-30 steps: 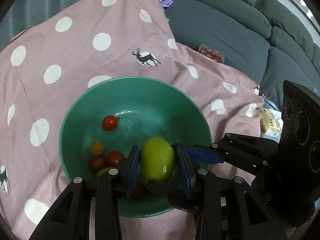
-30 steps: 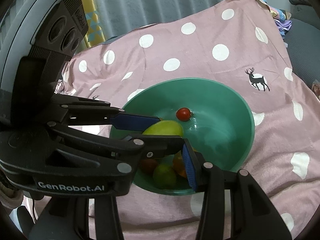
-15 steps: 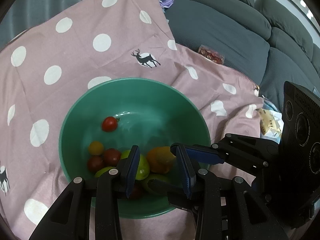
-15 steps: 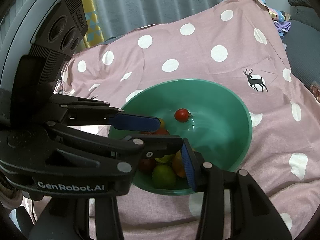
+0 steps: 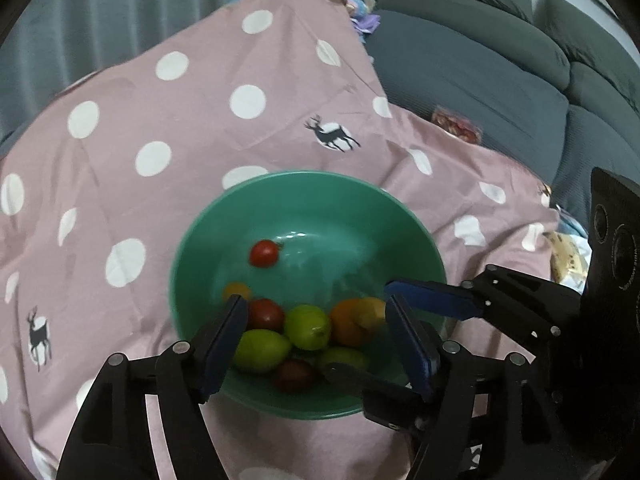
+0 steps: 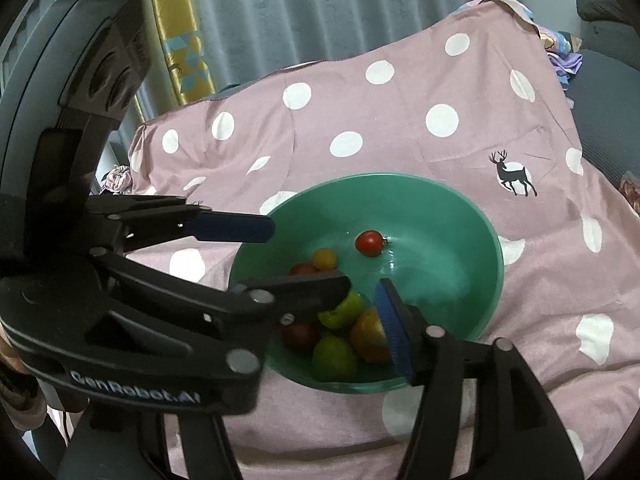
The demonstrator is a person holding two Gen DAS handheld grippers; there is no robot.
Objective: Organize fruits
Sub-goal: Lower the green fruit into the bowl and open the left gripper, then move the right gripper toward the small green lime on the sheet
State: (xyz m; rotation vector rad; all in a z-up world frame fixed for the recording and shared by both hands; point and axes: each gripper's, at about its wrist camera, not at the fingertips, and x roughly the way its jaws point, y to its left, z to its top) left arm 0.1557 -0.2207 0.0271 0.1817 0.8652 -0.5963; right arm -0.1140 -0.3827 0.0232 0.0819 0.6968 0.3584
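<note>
Since the fruits all lie heaped in the near part of the green bowl, with one red tomato apart toward its middle, the sorting looks close to done. The heap holds two green fruits, an orange one, some dark red tomatoes and a small yellow one by the bowl's left wall. They are round, smooth and light, so I judge they will roll and slip off flat pads; the tomatoes are soft-skinned and would bruise under a hard squeeze. Each is best taken across its widest part, with the pads on opposite sides and gentle pressure.

The left gripper hangs over the bowl's near rim; its jaws have just been opening and stand spread, with the fruit below them, not pressed. The right gripper reaches in from the bowl's right; its jaws have also just been opening, and nothing is clamped, though one blue pad sits just beside the orange fruit.

The bowl rests on a pink dotted cloth near its front edge, with a grey sofa beyond.
</note>
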